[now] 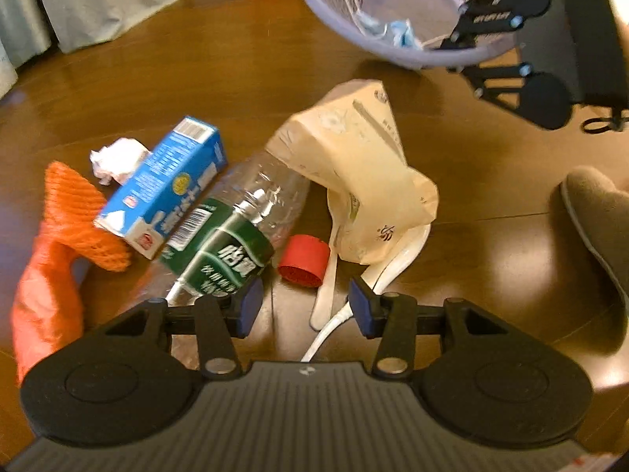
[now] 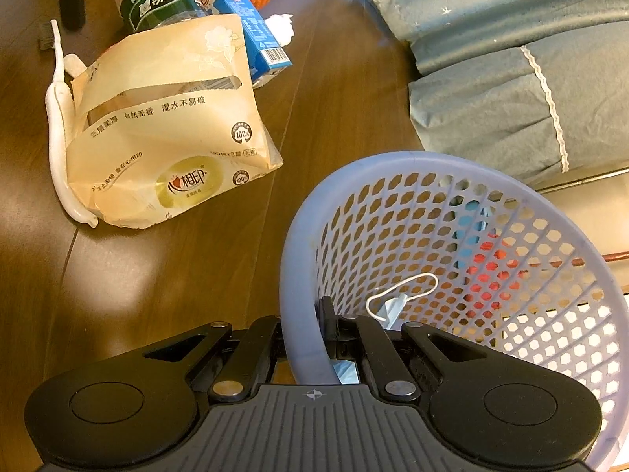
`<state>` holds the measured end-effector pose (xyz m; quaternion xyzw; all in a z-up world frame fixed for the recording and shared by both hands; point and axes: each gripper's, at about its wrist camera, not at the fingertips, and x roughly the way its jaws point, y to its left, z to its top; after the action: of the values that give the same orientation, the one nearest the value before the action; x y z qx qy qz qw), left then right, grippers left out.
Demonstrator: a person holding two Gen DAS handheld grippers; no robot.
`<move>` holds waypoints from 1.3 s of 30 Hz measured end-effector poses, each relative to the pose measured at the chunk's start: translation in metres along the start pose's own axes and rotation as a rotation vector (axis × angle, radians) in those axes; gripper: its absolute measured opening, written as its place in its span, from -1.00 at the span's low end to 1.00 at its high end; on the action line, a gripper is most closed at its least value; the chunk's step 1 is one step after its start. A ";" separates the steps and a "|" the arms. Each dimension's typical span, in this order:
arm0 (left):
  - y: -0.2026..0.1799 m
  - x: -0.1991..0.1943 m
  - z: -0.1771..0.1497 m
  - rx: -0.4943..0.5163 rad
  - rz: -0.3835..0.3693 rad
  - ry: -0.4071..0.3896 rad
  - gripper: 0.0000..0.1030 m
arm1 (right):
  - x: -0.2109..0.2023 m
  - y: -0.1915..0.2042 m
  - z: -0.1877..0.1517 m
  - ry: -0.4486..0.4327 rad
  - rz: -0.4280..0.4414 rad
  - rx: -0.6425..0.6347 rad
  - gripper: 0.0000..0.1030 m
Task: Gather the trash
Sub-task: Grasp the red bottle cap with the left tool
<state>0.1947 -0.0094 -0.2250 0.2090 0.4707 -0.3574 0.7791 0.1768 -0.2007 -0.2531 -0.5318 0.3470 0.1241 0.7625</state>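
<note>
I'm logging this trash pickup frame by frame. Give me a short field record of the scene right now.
surface: wooden floor
bin: purple basket, tilted, right gripper shut on its rim
in bin: face mask
left gripper: open, above the white utensils
loose trash: plastic bottle, red cap, tissue pack, blue carton, orange net, crumpled paper

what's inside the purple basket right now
Inside the purple basket lies a crumpled blue face mask with its white ear loop showing. The right gripper, clamped on the rim, covers part of the bottom, so anything under it can't be seen.
</note>
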 end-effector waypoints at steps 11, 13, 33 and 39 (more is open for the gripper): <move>0.007 0.030 0.011 -0.114 0.036 0.015 -0.23 | -0.001 -0.003 -0.005 0.000 -0.002 0.021 -1.00; 0.008 0.033 0.012 -0.100 0.028 0.017 -0.23 | -0.002 -0.003 -0.005 0.000 -0.002 0.023 -1.00; 0.000 0.006 0.009 0.028 0.066 0.031 -0.40 | -0.001 -0.003 -0.008 0.003 -0.001 0.028 -1.00; 0.007 -0.030 0.025 0.014 0.075 -0.028 -0.40 | 0.001 -0.003 -0.008 0.006 -0.002 0.024 -1.00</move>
<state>0.2053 -0.0107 -0.1870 0.2268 0.4494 -0.3340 0.7969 0.1759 -0.2088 -0.2527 -0.5232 0.3502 0.1177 0.7679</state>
